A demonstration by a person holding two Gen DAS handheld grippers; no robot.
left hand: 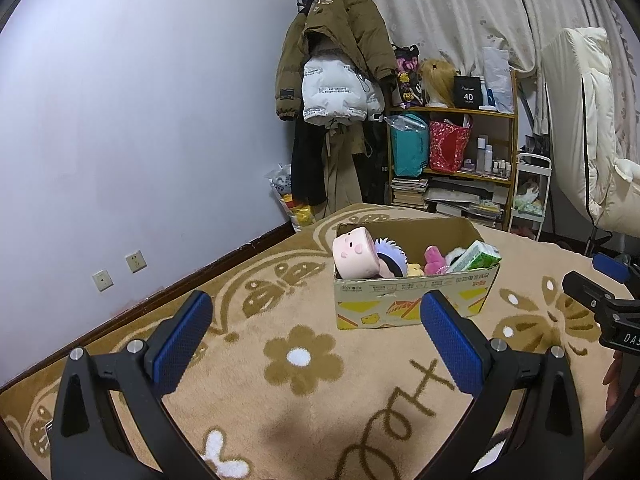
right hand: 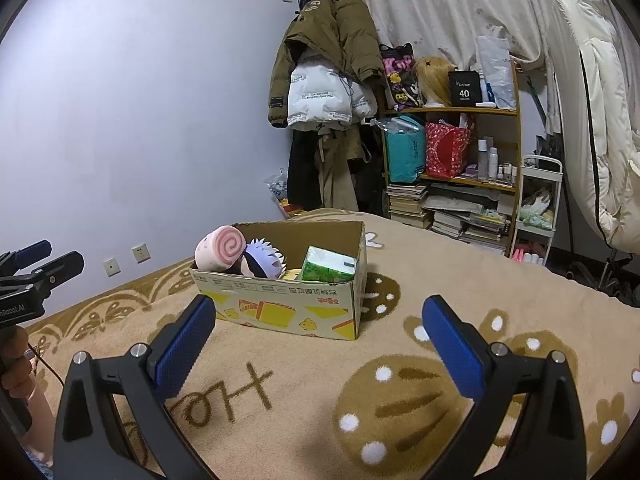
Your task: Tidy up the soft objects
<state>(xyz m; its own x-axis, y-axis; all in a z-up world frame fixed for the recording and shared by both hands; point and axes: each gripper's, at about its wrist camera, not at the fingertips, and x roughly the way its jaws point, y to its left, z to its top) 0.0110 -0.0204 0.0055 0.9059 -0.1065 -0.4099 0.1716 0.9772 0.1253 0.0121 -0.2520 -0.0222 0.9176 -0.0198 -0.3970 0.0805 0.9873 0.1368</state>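
A cardboard box stands on the tan patterned blanket. It holds a pink roll-shaped plush, a white-haired doll plush, a small pink plush and a green tissue pack. The same box, roll plush, doll plush and tissue pack show in the right wrist view. My left gripper is open and empty, short of the box. My right gripper is open and empty, short of the box.
The blanket covers a bed by a pale wall. Coats hang at the far corner. A crowded shelf and a white cart stand beyond the bed. Bedding hangs at the right.
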